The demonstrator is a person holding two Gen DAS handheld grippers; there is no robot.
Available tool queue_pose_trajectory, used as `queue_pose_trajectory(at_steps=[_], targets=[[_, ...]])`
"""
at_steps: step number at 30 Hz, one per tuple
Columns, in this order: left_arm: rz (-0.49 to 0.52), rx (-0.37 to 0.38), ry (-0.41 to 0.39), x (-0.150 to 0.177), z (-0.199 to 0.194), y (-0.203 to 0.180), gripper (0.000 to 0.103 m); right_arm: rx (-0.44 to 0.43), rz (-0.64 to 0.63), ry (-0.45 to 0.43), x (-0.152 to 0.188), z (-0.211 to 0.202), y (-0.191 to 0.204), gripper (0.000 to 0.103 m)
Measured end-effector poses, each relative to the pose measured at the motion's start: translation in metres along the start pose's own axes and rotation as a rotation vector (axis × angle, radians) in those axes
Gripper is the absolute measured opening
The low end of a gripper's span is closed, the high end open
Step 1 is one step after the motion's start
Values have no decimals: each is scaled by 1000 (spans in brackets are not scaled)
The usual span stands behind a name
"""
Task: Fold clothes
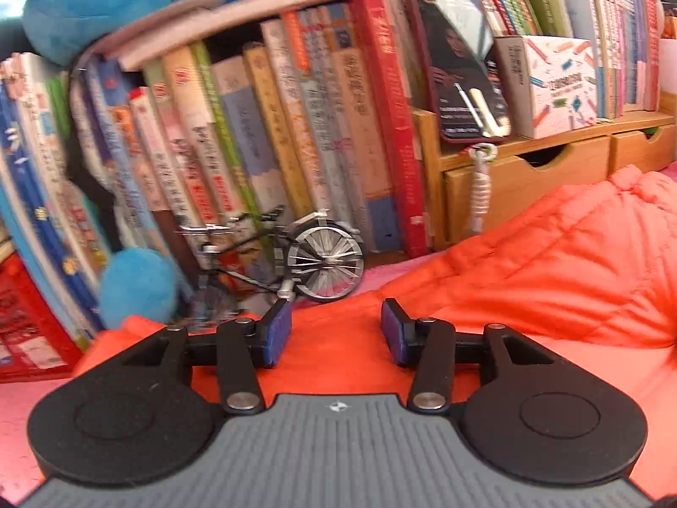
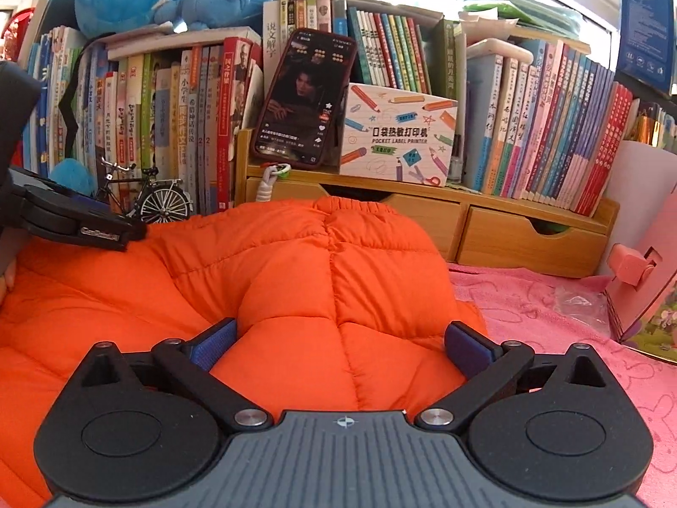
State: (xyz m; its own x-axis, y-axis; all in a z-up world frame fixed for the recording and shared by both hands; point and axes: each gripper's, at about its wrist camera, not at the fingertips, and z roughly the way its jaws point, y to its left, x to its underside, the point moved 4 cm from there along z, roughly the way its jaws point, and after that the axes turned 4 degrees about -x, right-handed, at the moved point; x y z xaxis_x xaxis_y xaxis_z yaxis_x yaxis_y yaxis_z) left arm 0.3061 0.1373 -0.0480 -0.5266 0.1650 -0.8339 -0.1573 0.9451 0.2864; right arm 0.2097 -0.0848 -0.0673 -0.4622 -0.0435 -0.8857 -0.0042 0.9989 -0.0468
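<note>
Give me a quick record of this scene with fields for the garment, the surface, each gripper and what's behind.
garment: puffy orange quilted jacket, bunched up, not yet folded flat
surface: pink towel-like cloth
left gripper: partly open over orange fabric, nothing pinched
right gripper: wide open, fingers either side of a jacket bulge
background: book rows, wooden drawer shelf, propped phone, small model bicycle

— Where does the left wrist camera sit?

— Just behind the left gripper, low over the orange padded garment, tilted slightly down, close to the row of books ahead.

— And the right wrist one?

— Behind the right gripper, also angled down, standing farther back from the shelves, with the left gripper at its left edge.

— What do they share?

— The garment, the model bicycle, the propped phone, the label printer box and the wooden drawers.
</note>
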Motion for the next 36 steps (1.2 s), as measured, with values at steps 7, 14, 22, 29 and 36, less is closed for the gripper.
queue_pose_trajectory(at_steps=[7, 14, 22, 29, 36], targets=[[-110, -132, -168, 14, -95, 65, 59, 16, 164, -138, -3, -54, -8, 101], [-110, -122, -145, 51, -145, 4, 74, -45, -138, -224, -1, -80, 76, 100], [-73, -248, -29, 90, -123, 1, 76, 78, -164, -105, 25, -63, 57, 98], [-84, -278, 10, 116, -119, 33, 77, 194, 11, 21, 45, -53, -28, 98], [-88, -376, 9, 129, -139, 62, 80, 241, -56, 23, 51, -59, -30, 98]])
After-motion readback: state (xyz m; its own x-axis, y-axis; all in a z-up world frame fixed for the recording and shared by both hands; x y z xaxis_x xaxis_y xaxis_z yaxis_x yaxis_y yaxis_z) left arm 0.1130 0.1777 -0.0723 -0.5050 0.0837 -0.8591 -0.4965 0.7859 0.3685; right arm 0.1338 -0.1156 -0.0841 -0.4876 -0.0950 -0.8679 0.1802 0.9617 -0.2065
